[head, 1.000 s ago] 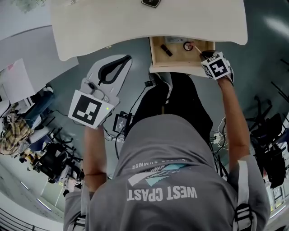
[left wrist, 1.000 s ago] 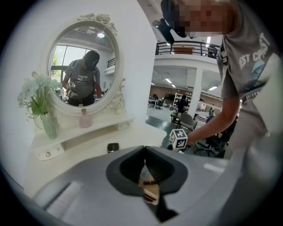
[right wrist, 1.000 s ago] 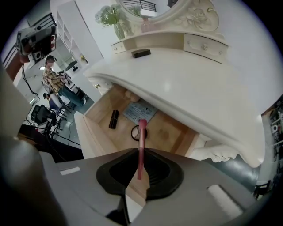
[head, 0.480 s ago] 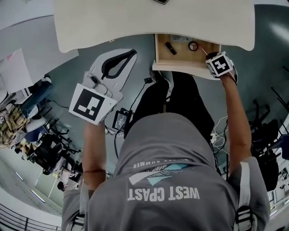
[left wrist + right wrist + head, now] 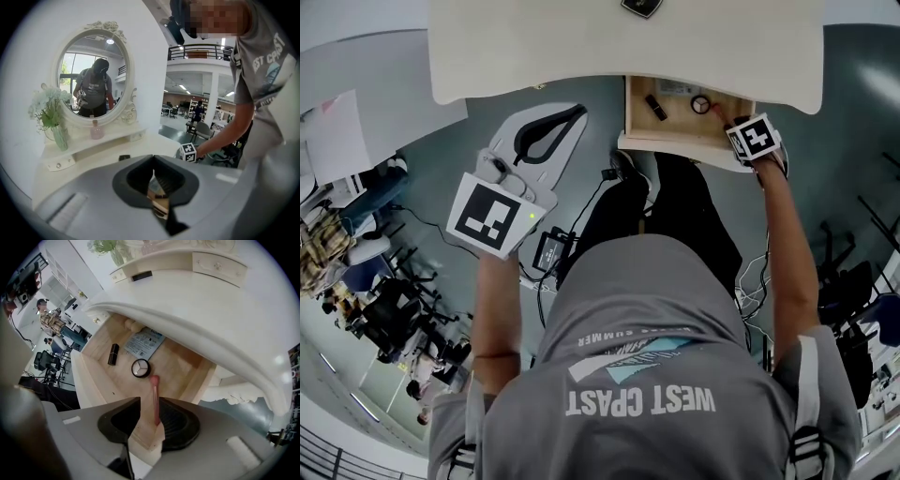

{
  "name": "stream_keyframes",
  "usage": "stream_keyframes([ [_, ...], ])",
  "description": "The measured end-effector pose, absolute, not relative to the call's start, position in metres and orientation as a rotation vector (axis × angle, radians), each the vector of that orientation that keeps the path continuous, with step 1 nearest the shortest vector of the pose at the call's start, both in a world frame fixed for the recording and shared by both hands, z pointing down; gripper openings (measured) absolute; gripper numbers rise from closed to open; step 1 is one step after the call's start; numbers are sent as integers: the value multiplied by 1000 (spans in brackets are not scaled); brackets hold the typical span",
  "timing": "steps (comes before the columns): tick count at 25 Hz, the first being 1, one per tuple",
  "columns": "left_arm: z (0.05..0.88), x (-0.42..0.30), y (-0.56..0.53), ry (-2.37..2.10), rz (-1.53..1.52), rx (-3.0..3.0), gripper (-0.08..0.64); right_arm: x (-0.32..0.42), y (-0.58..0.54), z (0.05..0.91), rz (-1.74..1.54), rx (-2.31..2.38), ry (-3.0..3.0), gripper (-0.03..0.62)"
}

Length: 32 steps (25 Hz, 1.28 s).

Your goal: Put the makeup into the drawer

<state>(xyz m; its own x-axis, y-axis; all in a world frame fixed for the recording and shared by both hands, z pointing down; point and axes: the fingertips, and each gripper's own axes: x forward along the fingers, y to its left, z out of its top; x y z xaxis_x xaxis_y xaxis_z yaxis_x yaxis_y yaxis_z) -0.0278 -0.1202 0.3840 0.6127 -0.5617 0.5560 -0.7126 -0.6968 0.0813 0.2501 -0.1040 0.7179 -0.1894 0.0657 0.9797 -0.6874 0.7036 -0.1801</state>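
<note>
Pale wooden drawer [image 5: 180, 364], round compact [image 5: 140, 367], slim pink stick [image 5: 155, 399], black lipstick tube [image 5: 112, 354]

Bright, even indoor light nearly washes out the pale worktop [image 5: 581, 47]. Fisheye edges curve strongly. Corners fall black.

Grey lettered T-shirt [image 5: 637, 319], black trousers [image 5: 670, 216]; pale grey left tool [image 5: 574, 112], right tool [image 5: 145, 411]

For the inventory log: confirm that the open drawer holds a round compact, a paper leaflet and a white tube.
Not white: the tube is black. The round compact and paper leaflet do lie in the open drawer, as the right gripper view shows.
</note>
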Motion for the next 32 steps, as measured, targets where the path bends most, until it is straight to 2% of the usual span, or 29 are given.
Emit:
stream_keyframes([
  [4,369,-36,-107,-1078,713,2561,3,246,-108,690,669,597,-1672,129],
  [8,357,-37,-106,-1129,696,2577,3,235,-118,650,631,657,-1774,106],
  [14,339,-41,-85,-1213,645,2617,3,208,-134,566,551,784,-1989,2],
  [23,298,-72,-49,-1338,556,2650,3,149,-153,398,351,902,-2366,0],
  [32,274,-101,-11,-1438,486,2662,3,106,-125,283,121,953,-2566,0],
])
